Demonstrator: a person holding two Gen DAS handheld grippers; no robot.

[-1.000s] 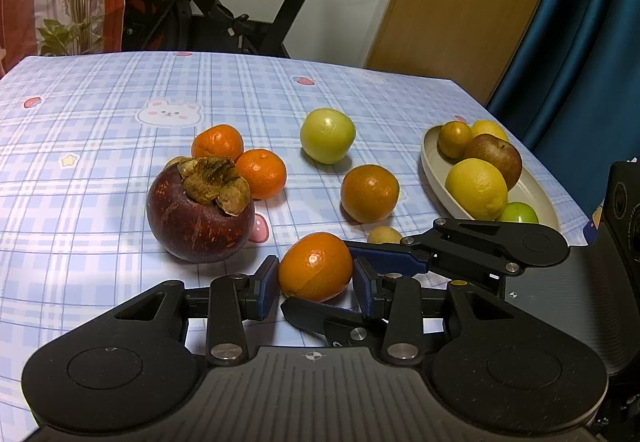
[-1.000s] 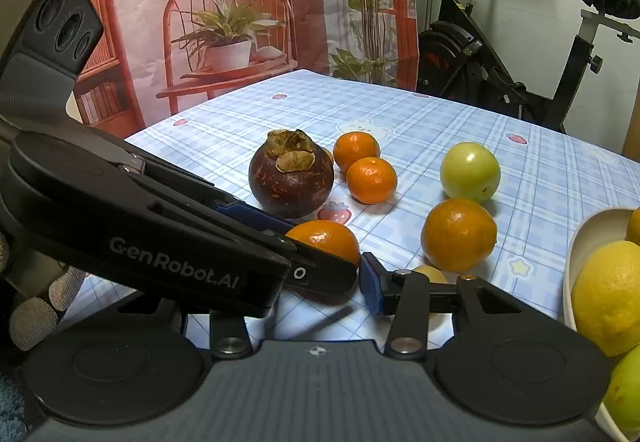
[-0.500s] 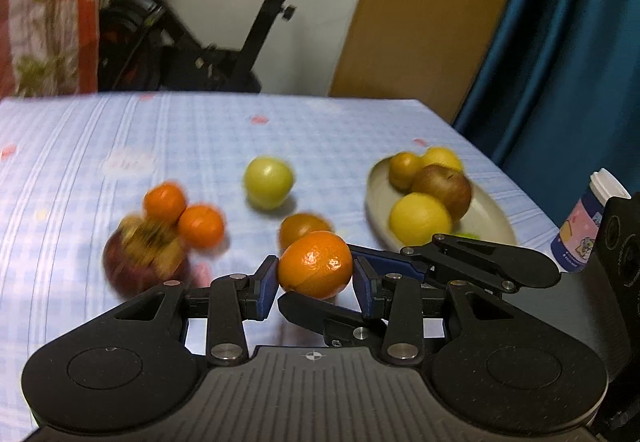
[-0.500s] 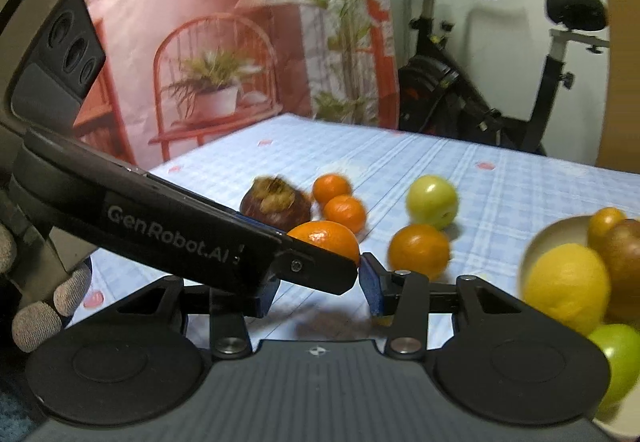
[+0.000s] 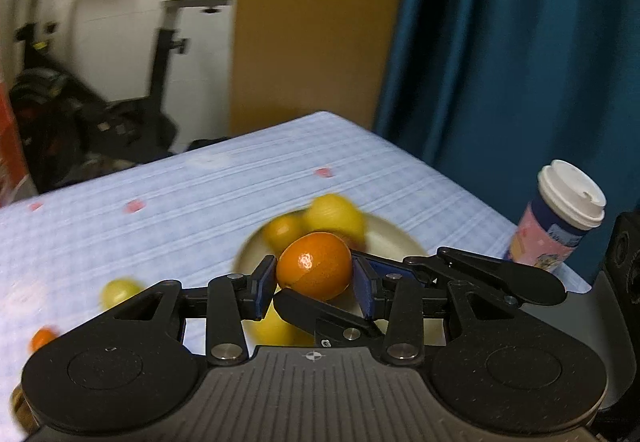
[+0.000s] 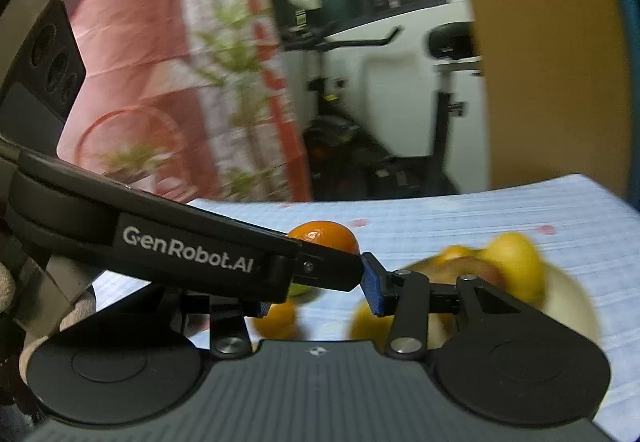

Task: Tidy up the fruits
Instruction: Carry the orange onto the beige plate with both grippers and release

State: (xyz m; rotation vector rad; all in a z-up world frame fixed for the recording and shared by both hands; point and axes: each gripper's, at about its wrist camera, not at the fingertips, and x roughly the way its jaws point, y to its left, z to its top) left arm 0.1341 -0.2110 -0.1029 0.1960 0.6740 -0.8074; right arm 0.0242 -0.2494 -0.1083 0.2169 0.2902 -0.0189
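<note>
One orange [image 5: 315, 266] is clamped by the left gripper [image 5: 314, 284]; the right gripper's [image 6: 320, 292] state cannot be told.

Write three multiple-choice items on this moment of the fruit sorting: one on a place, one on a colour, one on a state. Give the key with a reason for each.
1. Where does the lidded cup stand?
A. on the table edge by the blue curtain
B. inside the plate
C. on the exercise bike seat

2. What colour is the fruit between the left tool's pads?
A. green
B. purple
C. orange

3. How is the orange held?
A. it lies loose on the cloth
B. it is pinched by the left tool in front of the plate of fruit
C. it rests on the cup lid

Key: 1 A, the cup stands at the table's right edge before the curtain. 2 C, the fruit is orange. 3 B, both blue pads press its sides, clear of the cloth.
</note>
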